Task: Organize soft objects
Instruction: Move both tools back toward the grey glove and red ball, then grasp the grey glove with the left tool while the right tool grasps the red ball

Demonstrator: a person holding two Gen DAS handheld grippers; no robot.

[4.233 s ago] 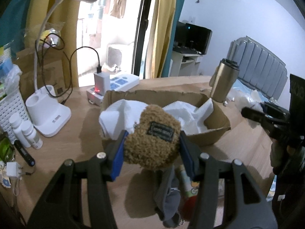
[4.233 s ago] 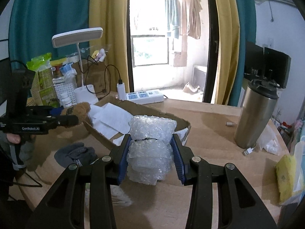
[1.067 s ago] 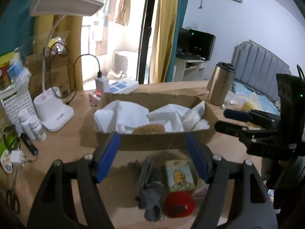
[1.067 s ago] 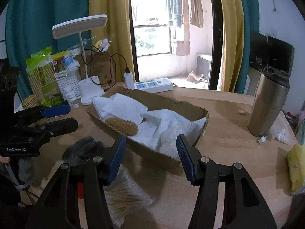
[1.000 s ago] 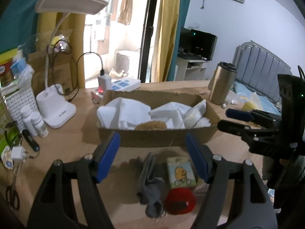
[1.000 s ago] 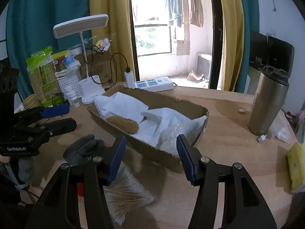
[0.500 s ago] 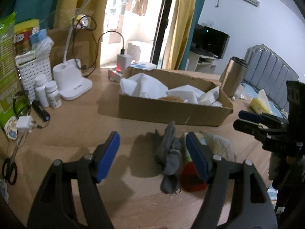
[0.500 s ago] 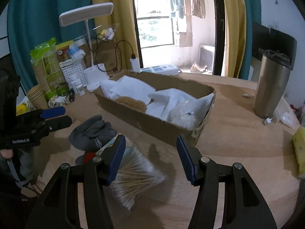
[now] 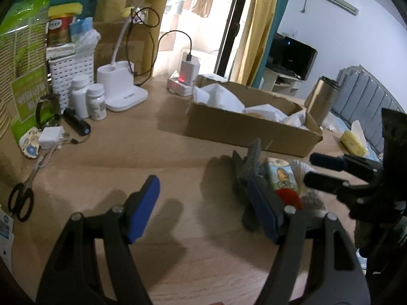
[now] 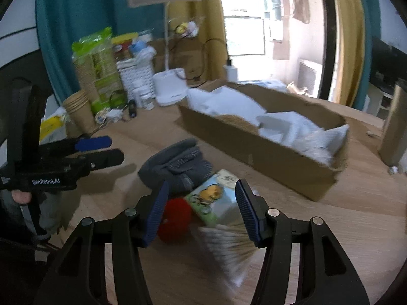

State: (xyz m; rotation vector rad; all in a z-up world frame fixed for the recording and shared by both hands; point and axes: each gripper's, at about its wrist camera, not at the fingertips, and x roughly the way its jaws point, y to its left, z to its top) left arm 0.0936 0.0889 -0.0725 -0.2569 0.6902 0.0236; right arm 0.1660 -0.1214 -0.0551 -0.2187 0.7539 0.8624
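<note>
A cardboard box [image 9: 244, 127] [image 10: 279, 152] on the wooden desk holds white cloths, a brown plush piece [image 10: 237, 121] and bubble wrap [image 10: 318, 145]. In front of it lie grey socks [image 10: 178, 165] [image 9: 248, 165], a tissue pack with a duck print [image 10: 216, 198] [image 9: 281, 175], a red soft object [image 10: 175, 218] [image 9: 288, 194] and a bag of cotton swabs [image 10: 229, 241]. My right gripper [image 10: 202, 211] is open and empty, low over the tissue pack. My left gripper [image 9: 203, 206] is open and empty over bare desk, left of the socks.
A white lamp base [image 9: 122, 91], pill bottles [image 9: 87, 96], a white basket [image 9: 68, 68], a charger and scissors [image 9: 21, 198] crowd the desk's left. A steel tumbler [image 9: 321, 96] stands right of the box. A power strip [image 9: 182, 86] is behind it.
Both grippers let go of the plush piece and bubble wrap into the box, opened, and pulled back. The left swung left over bare desk; the right came down over the tissue pack.
</note>
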